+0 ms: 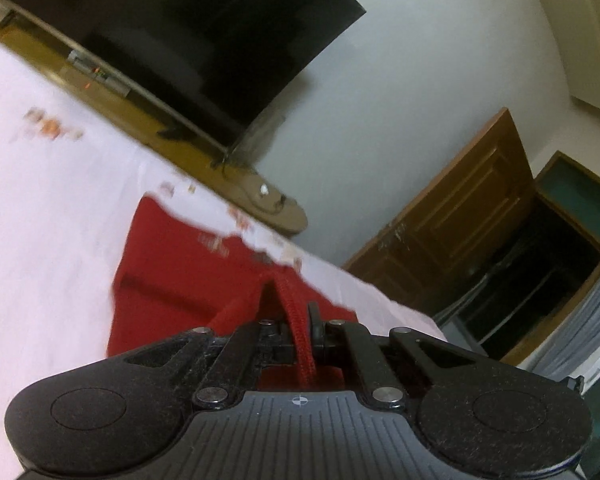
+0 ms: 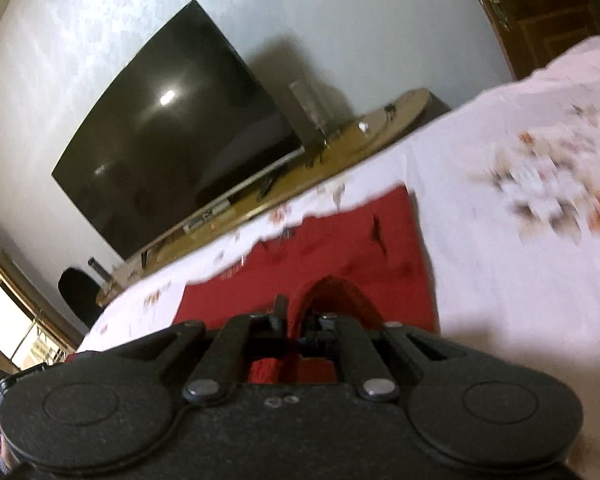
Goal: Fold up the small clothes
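White bedsheet, one red garment, two grippers clamping it

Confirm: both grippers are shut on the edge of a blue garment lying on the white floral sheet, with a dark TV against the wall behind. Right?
Not quite: the garment is red, not blue, as both wrist views show. The rest holds: left gripper and right gripper are shut on its edge, over the sheet, with the TV behind.

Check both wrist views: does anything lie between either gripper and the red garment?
Nothing visible does. The left gripper is shut on a ribbed edge of the red garment, and the right gripper is shut on another edge; the rest lies on the pale sheet.
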The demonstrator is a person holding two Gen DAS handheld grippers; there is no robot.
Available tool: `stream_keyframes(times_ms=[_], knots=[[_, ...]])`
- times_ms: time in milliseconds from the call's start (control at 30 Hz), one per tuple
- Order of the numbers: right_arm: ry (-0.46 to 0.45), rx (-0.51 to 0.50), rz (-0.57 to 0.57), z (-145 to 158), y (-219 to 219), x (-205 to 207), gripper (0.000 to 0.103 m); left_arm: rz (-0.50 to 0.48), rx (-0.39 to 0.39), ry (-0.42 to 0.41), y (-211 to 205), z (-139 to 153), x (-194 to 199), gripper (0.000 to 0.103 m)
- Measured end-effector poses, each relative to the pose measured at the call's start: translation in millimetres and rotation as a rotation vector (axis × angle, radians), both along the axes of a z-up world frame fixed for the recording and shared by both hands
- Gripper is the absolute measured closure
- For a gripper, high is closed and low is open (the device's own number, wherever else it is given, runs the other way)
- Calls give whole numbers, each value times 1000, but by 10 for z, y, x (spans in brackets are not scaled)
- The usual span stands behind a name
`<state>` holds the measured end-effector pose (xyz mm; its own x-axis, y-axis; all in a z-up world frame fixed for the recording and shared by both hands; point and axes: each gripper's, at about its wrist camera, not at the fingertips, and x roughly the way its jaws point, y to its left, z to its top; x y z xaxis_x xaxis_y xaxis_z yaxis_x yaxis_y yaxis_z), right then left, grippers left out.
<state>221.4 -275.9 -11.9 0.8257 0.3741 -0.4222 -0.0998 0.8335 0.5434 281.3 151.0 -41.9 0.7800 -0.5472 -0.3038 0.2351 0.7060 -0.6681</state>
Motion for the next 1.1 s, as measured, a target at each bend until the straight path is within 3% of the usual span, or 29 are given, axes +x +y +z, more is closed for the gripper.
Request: stream_keyframes(times_ms=[233, 500, 533, 600, 633, 667, 733, 800, 833, 900, 1000, 1067, 1100], knots=[[19, 37, 17, -53, -151, 1047, 98, 34, 65, 25, -137, 49, 1004, 100], [90, 47, 50, -519, -227, 2115, 97, 63, 154, 108, -343, -437, 2076, 100], [103, 40, 45, -601, -228, 2221, 92, 80, 178, 133, -361, -542, 2186, 100], [126, 10, 23, -827, -226, 2426, 72, 115, 193, 149, -363, -730, 2298, 99], [123, -13, 17, -909, -212, 2478, 55, 134, 186, 158, -365, -804, 2323, 93], [105, -20, 19, -970, -200, 2489, 46, 151, 181, 153, -366, -855, 2302, 91], [65, 12, 21, -1041, -203, 2465, 41, 167, 169, 130, -374, -885, 2272, 88], [31, 31, -5, -1037, -225, 2430, 28, 172, 173, 107, -368, -855, 2265, 81], [18, 21, -31, -1028, -229, 2409, 23, 183, 189, 98, -366, -835, 2250, 60], [-3, 26, -39, -1011, -244, 2366, 24, 231, 211, 57, -348, -785, 2190, 23], [-9, 18, -51, -993, -263, 2326, 25, 225, 220, 62, -327, -798, 2215, 21], [14, -29, -45, -996, -224, 2357, 31, 192, 262, 99, -384, -816, 2292, 26], [27, -60, -35, -998, -178, 2382, 33, 170, 288, 108, -430, -814, 2324, 33]])
